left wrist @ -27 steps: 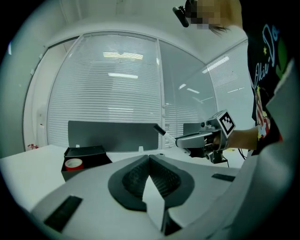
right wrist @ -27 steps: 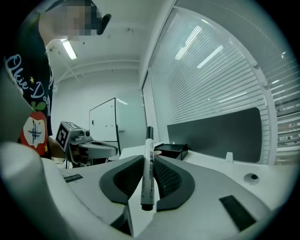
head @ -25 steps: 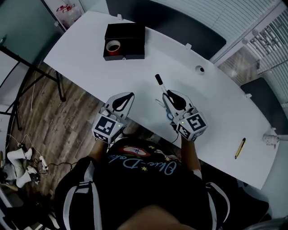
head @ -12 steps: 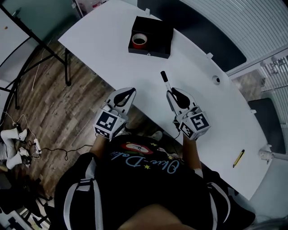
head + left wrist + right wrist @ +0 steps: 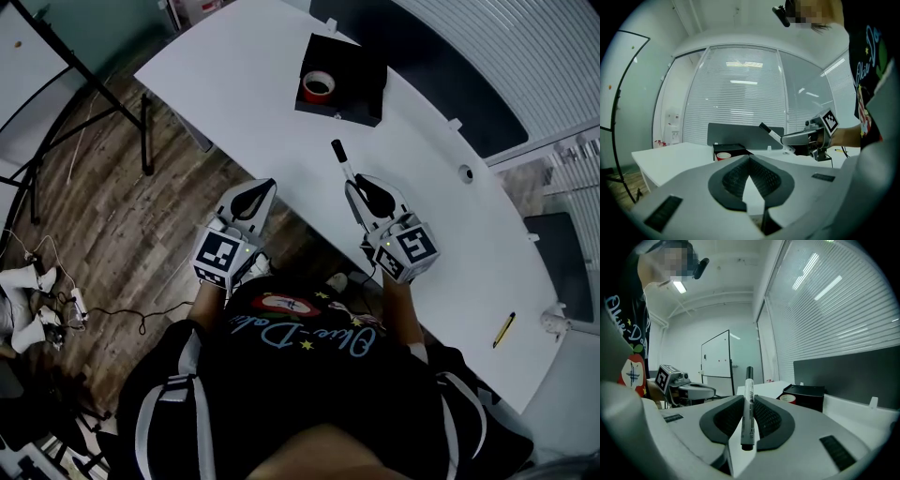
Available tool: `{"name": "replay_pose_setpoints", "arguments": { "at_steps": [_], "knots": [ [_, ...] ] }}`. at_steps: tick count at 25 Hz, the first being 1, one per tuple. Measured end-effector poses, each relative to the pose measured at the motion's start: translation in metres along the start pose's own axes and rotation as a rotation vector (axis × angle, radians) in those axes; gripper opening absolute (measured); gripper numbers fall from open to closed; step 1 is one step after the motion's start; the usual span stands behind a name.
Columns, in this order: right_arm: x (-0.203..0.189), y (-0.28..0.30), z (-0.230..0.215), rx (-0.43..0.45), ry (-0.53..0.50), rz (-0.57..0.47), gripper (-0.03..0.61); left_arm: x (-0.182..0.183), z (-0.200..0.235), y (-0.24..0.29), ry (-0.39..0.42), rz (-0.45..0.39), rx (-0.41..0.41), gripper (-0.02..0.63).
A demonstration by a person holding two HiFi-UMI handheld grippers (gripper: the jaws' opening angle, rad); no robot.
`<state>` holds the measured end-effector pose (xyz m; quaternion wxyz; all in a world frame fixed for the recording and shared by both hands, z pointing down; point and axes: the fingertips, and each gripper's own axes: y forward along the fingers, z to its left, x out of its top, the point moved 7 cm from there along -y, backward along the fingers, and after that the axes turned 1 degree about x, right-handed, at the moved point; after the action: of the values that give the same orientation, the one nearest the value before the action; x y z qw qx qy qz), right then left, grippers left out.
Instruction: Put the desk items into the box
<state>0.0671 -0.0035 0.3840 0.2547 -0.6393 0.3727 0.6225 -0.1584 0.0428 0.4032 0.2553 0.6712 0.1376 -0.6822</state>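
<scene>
The black-capped marker (image 5: 748,404) was clamped between the jaws of the right gripper (image 5: 748,397). Both ribbed pads pressed on its white barrel. Its capped end stuck out well past the fingertips, and its butt end lay back in the throat of the jaws. From the head view the marker (image 5: 343,167) pointed out of the right gripper (image 5: 354,190) across the white desk (image 5: 253,103) toward the black box (image 5: 361,80).

The box stood open, well ahead of the right jaws and a little to their right in the right gripper view (image 5: 806,394). A red tape roll (image 5: 318,86) lay inside it, at the side nearer the jaws. A yellow pen (image 5: 503,329) lay on the desk far behind and to the right of the right gripper, well apart from everything else.

The left gripper (image 5: 749,159) had its jaws closed, the pad tips meeting with nothing between them. Ahead of those tips and slightly to their left stood the box (image 5: 729,149) with the tape roll (image 5: 723,155). To their right was the right gripper, with the marker slanting up out of it. In the head view the left gripper (image 5: 265,187) was level with the right one, with its tips about at the desk's near edge and its body over the wooden floor (image 5: 112,225).
</scene>
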Motion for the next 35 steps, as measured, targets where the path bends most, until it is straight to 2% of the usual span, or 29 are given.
{"name": "replay_pose_setpoints", "arguments": {
  "at_steps": [11,17,24,28,31,35],
  "knots": [
    [0.003,0.05,0.034,-0.05,-0.018,-0.007,0.069,-0.004,0.063,-0.034,0.01,-0.004,-0.025,-0.003],
    [0.005,0.049,0.037,-0.091,-0.04,0.022,0.069,-0.01,0.073,-0.031,-0.017,-0.011,-0.051,-0.003],
    [0.004,0.047,0.014,-0.11,-0.027,0.038,0.069,-0.007,0.067,-0.012,-0.024,-0.007,-0.075,-0.003],
    [0.01,0.058,-0.006,-0.108,-0.048,0.038,0.069,-0.004,0.08,-0.008,-0.02,0.001,-0.034,-0.003],
    [0.017,0.069,-0.017,-0.097,-0.084,0.04,0.069,-0.002,0.094,0.001,-0.024,0.005,-0.002,-0.003],
    [0.018,0.075,-0.035,-0.093,-0.142,0.086,0.069,0.006,0.096,0.019,-0.008,0.001,-0.005,-0.003]
  ]
}}
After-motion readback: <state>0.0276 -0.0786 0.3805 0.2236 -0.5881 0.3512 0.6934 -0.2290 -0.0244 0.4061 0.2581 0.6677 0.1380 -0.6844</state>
